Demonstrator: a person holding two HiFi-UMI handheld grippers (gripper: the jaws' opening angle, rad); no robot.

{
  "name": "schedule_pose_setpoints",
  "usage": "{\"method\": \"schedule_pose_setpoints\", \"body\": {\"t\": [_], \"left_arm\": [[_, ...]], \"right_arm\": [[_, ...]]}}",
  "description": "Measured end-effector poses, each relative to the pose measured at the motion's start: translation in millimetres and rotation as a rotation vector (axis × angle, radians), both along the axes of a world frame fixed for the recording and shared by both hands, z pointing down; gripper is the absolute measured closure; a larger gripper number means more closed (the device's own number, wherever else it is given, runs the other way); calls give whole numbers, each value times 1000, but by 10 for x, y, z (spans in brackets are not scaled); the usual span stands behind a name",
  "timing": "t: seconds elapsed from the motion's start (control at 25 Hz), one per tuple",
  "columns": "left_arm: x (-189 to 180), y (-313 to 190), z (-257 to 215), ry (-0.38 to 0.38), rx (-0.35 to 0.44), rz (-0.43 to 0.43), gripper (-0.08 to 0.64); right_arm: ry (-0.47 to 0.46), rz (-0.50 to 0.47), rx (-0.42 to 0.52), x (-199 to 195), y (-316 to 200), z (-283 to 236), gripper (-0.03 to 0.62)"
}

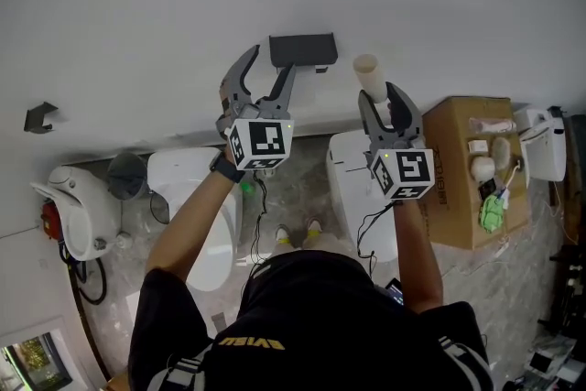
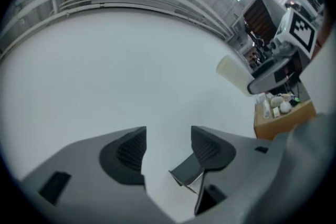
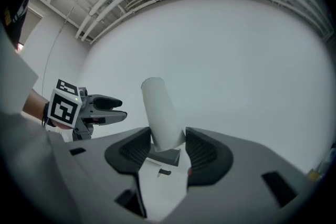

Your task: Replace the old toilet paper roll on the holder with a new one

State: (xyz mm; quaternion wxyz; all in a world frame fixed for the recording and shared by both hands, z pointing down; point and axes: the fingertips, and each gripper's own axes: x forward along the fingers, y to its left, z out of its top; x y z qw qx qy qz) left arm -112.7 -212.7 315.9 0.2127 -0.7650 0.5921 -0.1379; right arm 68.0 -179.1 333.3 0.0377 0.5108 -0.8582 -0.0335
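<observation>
1. While both arms reach forward from the person's body, the right gripper (image 1: 385,102) is clamped on the foot of a pale cardboard tube (image 1: 368,75). The tube sticks up past the jaws, clear of the wall.
2. Beside it but well apart, the left gripper (image 1: 265,89) has its jaws spread with nothing pressed between the pads. The left gripper view shows only a corner of the dark holder (image 1: 302,49) in the gap, behind the right-hand pad.
3. That holder sits on the white wall (image 1: 137,5), just beyond the left gripper's tips, and carries no roll that I can see.
4. Judging by the bare tube, the old roll is off the holder and the removal step is about finished.
5. Next, the tube needs setting down or discarding, perhaps near the cardboard box (image 1: 458,197) to the right, and a fresh roll needs fetching. I cannot make one out among the small things on that box.
</observation>
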Motion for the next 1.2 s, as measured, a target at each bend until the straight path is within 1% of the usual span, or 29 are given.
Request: {"method": "schedule_pose_setpoints", "body": {"t": [0.12, 0.24, 0.44, 0.52, 0.64, 0.8, 1.0, 1.2], "left_arm": [[-180, 204, -75, 58, 10, -25, 318], [-385, 413, -129, 134, 13, -60, 364], [-781, 632, -161, 274, 14, -136, 483], [-913, 647, -178, 311, 14, -148, 512], [-1036, 681, -261, 334, 19, -147, 538], [-1179, 783, -306, 376, 8, -156, 548], [-1354, 902, -335, 353, -3, -167, 548], [-1471, 1013, -350, 357, -13, -172, 548]], "right_arm": [[-5, 1, 13, -7, 45, -67, 385], [-5, 11, 16, 48, 111, -92, 385], [-5, 27, 9, 128, 171, -77, 385], [-9, 34, 8, 153, 186, -83, 387], [-5, 42, 9, 176, 216, -98, 387], [5, 55, 10, 230, 249, -120, 387], [26, 74, 16, 366, 276, -185, 387], [31, 100, 24, 504, 300, -254, 387]]}}
